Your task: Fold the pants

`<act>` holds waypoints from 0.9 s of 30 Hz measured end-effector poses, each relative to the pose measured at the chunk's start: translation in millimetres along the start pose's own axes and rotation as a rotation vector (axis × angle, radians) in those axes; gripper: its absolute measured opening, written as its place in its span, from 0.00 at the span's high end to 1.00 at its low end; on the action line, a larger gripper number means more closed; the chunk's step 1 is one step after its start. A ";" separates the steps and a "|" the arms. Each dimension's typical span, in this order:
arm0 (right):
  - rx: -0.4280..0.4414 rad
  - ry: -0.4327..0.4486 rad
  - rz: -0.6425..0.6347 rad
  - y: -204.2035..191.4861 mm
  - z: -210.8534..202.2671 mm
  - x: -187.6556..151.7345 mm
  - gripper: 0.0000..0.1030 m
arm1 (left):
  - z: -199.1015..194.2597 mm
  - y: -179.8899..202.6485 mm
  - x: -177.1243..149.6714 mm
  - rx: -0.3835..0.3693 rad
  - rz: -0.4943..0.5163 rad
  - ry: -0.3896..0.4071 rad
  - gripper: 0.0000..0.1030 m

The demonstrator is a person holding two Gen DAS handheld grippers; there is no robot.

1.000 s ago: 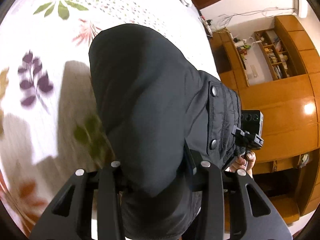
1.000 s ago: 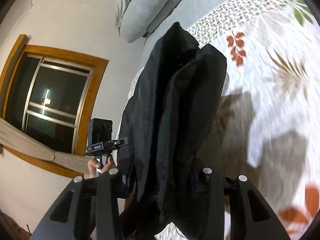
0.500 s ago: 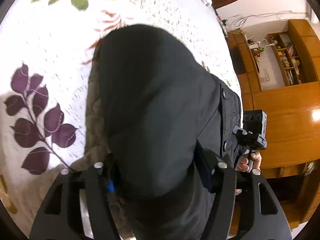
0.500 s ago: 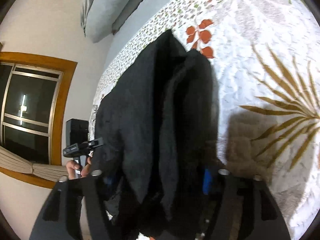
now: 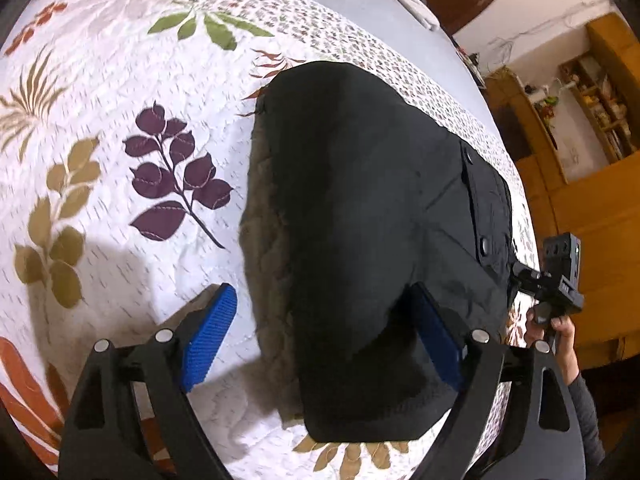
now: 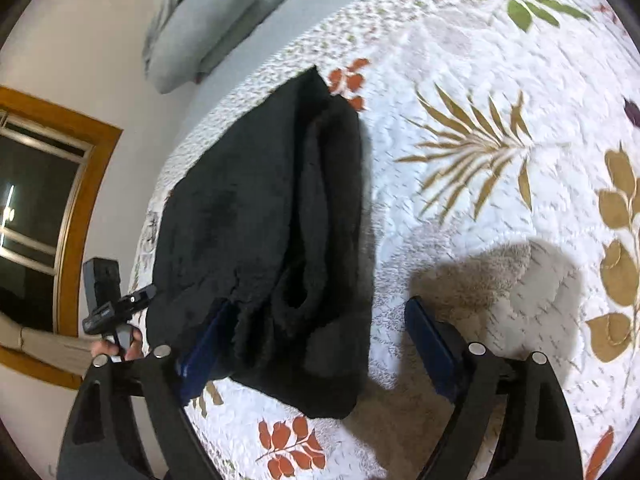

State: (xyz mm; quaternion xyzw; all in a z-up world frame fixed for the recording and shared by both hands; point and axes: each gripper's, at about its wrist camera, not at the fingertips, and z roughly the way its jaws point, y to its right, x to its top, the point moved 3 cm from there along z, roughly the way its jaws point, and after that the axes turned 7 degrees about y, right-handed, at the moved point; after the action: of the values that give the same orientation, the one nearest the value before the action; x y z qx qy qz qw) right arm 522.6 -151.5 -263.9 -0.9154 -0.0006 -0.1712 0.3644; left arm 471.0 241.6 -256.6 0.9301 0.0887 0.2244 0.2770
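Left wrist cam: close above the bedspread, looking down and forward along its own fingers, cabinets at right edge. Right wrist cam: same closeness, facing the opposite way, window and pillows behind. Both share the black pants and leaf-print cover; each sees the other's hand.

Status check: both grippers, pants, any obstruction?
Left gripper open, right gripper open. Black pants folded, lying on floral bedspread, touching one inner pad of each. Nothing in the way.
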 end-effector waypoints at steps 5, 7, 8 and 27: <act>0.036 0.030 0.040 2.7 -27.7 -9.8 0.14 | -21.0 -2.3 -8.2 -0.006 -0.073 0.071 0.15; 0.057 0.071 0.053 0.9 -52.8 -22.2 0.14 | -47.0 -2.2 -20.9 0.001 -0.060 0.129 0.13; 0.047 0.091 0.051 0.3 -65.7 -31.5 0.12 | -56.6 -0.9 -27.0 0.011 -0.049 0.148 0.11; -0.342 0.432 -0.137 -75.2 -266.5 -242.6 0.04 | -257.6 109.9 -247.2 0.342 0.123 0.475 0.03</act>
State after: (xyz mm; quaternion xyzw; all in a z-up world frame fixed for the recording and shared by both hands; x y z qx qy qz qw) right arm 201.3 -244.1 -109.8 -0.9036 0.0444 -0.3843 0.1840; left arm 136.9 201.3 -94.5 0.8883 0.1309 0.4340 0.0738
